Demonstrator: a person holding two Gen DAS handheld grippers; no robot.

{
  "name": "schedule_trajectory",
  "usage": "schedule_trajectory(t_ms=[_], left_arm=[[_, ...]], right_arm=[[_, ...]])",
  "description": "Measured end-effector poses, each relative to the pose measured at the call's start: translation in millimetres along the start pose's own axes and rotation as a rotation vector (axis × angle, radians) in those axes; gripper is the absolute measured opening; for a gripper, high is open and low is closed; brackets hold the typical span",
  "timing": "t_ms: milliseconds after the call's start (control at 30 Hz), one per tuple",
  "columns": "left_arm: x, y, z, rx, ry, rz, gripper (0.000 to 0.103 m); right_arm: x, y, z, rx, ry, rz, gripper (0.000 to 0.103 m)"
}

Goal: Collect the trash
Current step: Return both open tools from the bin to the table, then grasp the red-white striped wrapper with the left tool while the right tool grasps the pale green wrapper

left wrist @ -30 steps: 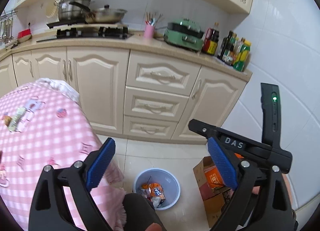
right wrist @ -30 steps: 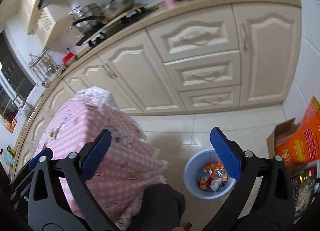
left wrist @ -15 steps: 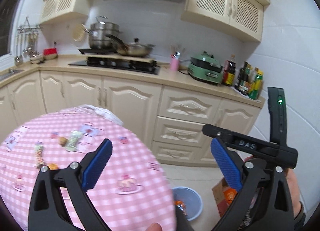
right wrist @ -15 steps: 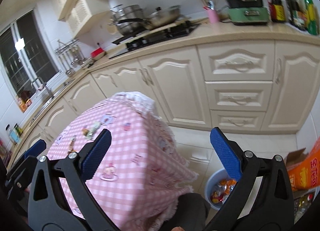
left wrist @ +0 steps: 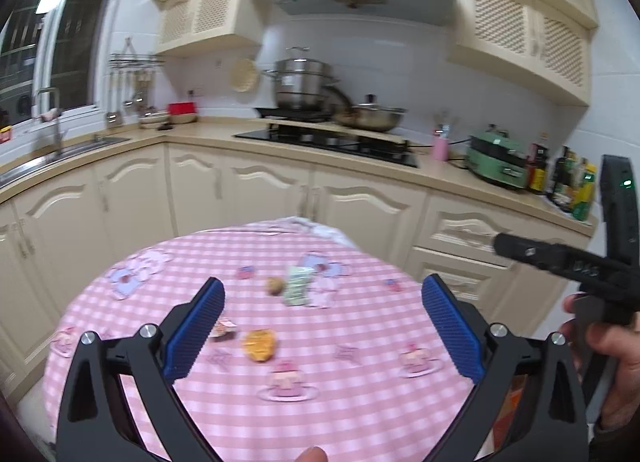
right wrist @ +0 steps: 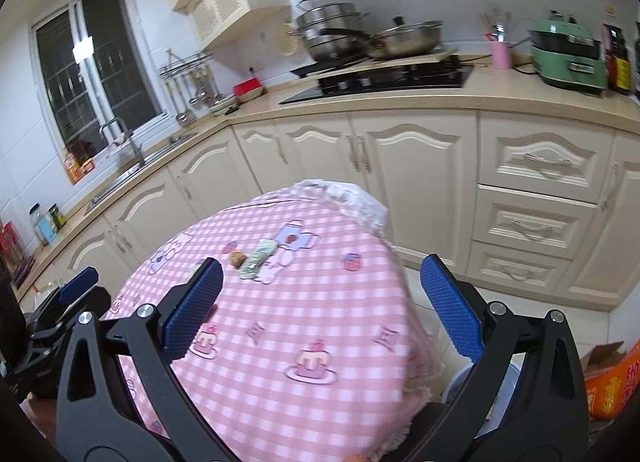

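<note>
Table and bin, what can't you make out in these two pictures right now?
- Bin, right wrist view: mostly hidden behind the right gripper and the tablecloth; contents unseen.
- Small wrapper, left wrist view: partly covered by the left gripper's finger.
- Green packet and brown scrap: blurred, print and kind unreadable.
- Orange piece: blurred, kind unclear.

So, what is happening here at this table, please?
A person holds a gripper tool in each hand, clearing trash off the pink checked table. Both the left tool and the right tool are open and empty, above the cloth. Still lying there: an orange wrapper, a small red wrapper, a green packet and a brown scrap. The blue bin stands on the floor beside the table.
</note>
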State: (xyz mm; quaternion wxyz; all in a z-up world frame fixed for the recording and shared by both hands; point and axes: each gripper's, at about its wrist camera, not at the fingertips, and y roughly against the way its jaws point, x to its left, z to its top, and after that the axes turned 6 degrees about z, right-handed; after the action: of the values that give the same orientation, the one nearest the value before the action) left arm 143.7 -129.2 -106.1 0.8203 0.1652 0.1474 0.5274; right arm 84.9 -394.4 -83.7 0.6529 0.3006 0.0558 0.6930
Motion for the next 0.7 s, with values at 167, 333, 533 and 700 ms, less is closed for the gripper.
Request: schedule_trajectory(t_ms=[167,333,533,700], left_arm=[[40,-19,-4,0.039,0.011,0.083,0.097],[69,-48,-11,0.101,0.004,0.131,0.097],[87,-98,-22,0.196,-0.011,0.157,0.097],[98,-145,-27,0.296,-0.014,0.186,0.096]], right_arm=[[20,-31,1,0.036,0.034,0.014,0.097],[32,-64,-2,0.086,0.052,0.018,0.097],[48,-113,-8,0.166,0.092,0.005,0.097],[54,-164,-17,0.271,0.139,-0.036,0.097]])
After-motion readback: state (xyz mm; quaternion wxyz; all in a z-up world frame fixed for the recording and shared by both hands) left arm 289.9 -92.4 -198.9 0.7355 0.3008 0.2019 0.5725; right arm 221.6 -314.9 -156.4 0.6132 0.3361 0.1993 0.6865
